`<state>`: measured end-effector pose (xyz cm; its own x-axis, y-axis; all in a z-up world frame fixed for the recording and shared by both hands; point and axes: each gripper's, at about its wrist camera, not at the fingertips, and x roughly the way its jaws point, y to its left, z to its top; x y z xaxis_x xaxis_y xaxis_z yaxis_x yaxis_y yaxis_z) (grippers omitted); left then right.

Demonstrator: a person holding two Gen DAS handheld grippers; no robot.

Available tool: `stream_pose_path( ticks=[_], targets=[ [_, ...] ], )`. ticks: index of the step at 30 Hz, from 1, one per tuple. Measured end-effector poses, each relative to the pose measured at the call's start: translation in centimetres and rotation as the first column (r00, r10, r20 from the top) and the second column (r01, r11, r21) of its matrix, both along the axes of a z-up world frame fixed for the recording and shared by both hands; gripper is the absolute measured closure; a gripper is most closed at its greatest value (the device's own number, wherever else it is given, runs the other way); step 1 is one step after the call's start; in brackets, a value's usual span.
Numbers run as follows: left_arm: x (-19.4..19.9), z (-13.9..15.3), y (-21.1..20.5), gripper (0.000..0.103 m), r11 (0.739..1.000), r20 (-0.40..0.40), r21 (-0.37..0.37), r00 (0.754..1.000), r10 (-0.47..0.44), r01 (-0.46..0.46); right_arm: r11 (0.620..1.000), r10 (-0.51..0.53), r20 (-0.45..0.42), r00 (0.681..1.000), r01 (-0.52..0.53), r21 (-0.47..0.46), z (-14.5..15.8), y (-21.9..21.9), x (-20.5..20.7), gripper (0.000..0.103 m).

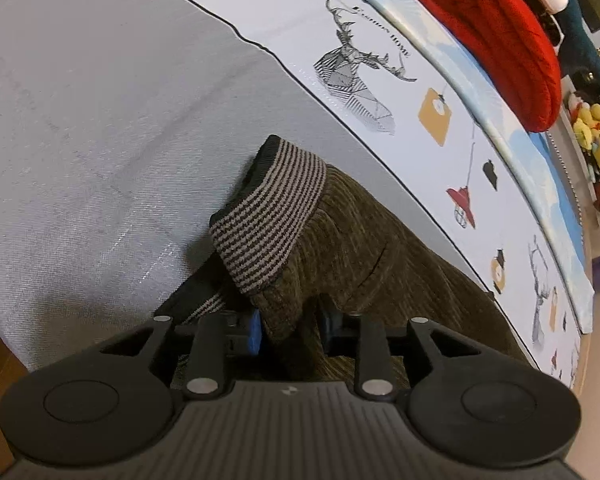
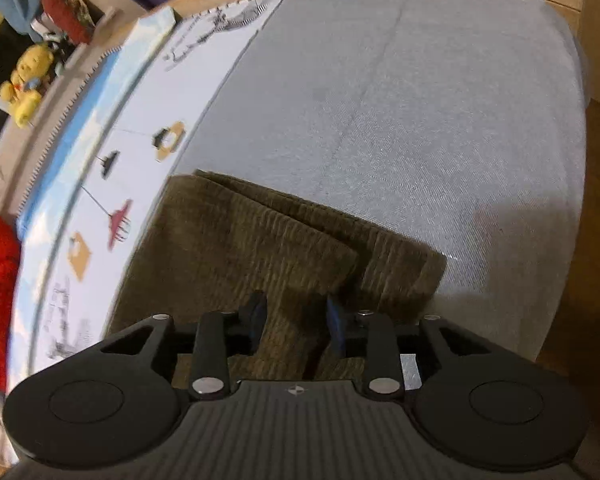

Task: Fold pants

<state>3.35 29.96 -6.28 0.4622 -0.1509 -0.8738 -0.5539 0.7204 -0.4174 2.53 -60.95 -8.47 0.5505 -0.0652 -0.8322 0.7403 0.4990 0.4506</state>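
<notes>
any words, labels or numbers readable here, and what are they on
"FASHION HOME": small black capitals arching beside the geometric deer head print on the white patterned sheet, left wrist view.
Lettering by the deer prints on that sheet in the right wrist view: too blurred to read.
Small round emblem on each claw's black ribbed body: a symbol, no letters.

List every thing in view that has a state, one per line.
pants: olive corduroy, lying on the grey bed cover, legs laid one over the other.
striped waistband: lifted and bunched.
left gripper: pads either side of a raised fold; grip unclear.
right gripper: open, over the pants.
</notes>
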Motion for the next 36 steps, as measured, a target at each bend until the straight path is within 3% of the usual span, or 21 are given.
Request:
stream_pose_path(
  ticks=[4, 7, 9, 10, 12, 15, 17, 18, 20, 22, 24, 29, 34, 36],
  targets=[
    [0.2, -0.3, 0.1, 0.072, 1.000, -0.024, 0.011, 1.000, 0.007, -0.007, 1.000, -0.011, -0.026, 1.000, 0.011, -0.030, -0.5, -0.2, 0.5, 0.069],
    [0.5, -0.5, 0.0, 0.072, 1.000, -0.035, 0.029, 0.999, 0.004, -0.003, 0.998, 0.008, -0.011, 1.000, -0.008, -0.061, -0.3, -0.1, 0.7, 0.090],
    [0.6, -0.3, -0.3, 0.081, 0.998, -0.034, 0.056, 0.999, -0.010, 0.012, 0.997, 0.012, 0.016, 1.000, -0.011, -0.079, 0.3, 0.0, 0.7, 0.092],
    [0.6, -0.1, -0.6, 0.088, 0.997, -0.023, 0.074, 0.999, -0.025, 0.026, 0.996, 0.010, 0.045, 0.999, -0.006, -0.084, 0.9, 0.0, 0.6, 0.092],
    [0.4, 0.8, -1.0, 0.092, 0.994, 0.022, 0.104, 0.999, -0.042, 0.039, 0.997, -0.004, 0.146, 0.989, 0.016, -0.080, 2.8, 0.0, -0.1, 0.093],
    [-1.0, 3.1, -1.2, 0.093, 0.992, 0.157, 0.120, 0.987, -0.045, 0.026, 0.995, -0.025, 0.346, 0.938, 0.057, -0.085, 6.8, 0.4, -2.0, 0.093],
    [-1.8, 3.8, -1.1, 0.093, 0.991, 0.189, 0.130, 0.980, -0.055, 0.030, 0.989, -0.046, 0.384, 0.922, 0.095, -0.110, 7.8, 0.4, -3.3, 0.093],
    [-2.0, 3.6, -0.9, 0.093, 0.992, 0.171, 0.123, 0.983, -0.060, 0.039, 0.987, -0.060, 0.335, 0.940, 0.106, -0.119, 7.4, 0.2, -3.4, 0.093],
    [-1.8, 1.9, -0.6, 0.093, 0.993, 0.069, 0.091, 0.995, -0.076, 0.070, 0.994, -0.082, 0.133, 0.988, 0.091, -0.062, 4.1, -0.7, -3.0, 0.093],
    [-1.5, 0.5, -0.5, 0.092, 0.989, -0.011, 0.079, 0.993, -0.121, 0.122, 0.996, -0.091, 0.004, 0.996, 0.091, 0.019, 0.9, -1.6, -3.2, 0.093],
    [-1.5, 0.6, -0.7, 0.093, 0.983, -0.006, 0.095, 0.988, -0.156, 0.156, 0.995, -0.100, -0.025, 0.995, 0.101, 0.020, 0.0, -2.1, -3.6, 0.093],
    [-2.7, 2.5, -0.5, 0.093, 0.983, 0.099, 0.092, 0.981, -0.169, 0.160, 0.995, -0.049, 0.076, 0.996, 0.055, -0.078, 2.8, -0.8, -3.4, 0.093],
    [-1.7, 0.7, -0.6, 0.090, 0.971, -0.057, 0.089, 0.975, -0.216, 0.220, 0.997, -0.068, -0.148, 0.987, 0.060, -0.057, 0.1, -1.0, -3.0, 0.092],
    [-1.8, 0.9, 0.0, 0.080, 0.974, -0.064, 0.099, 0.978, -0.197, 0.203, 0.995, -0.083, -0.137, 0.987, 0.075, -0.061, 0.5, -1.0, -3.0, 0.090]
  ],
)
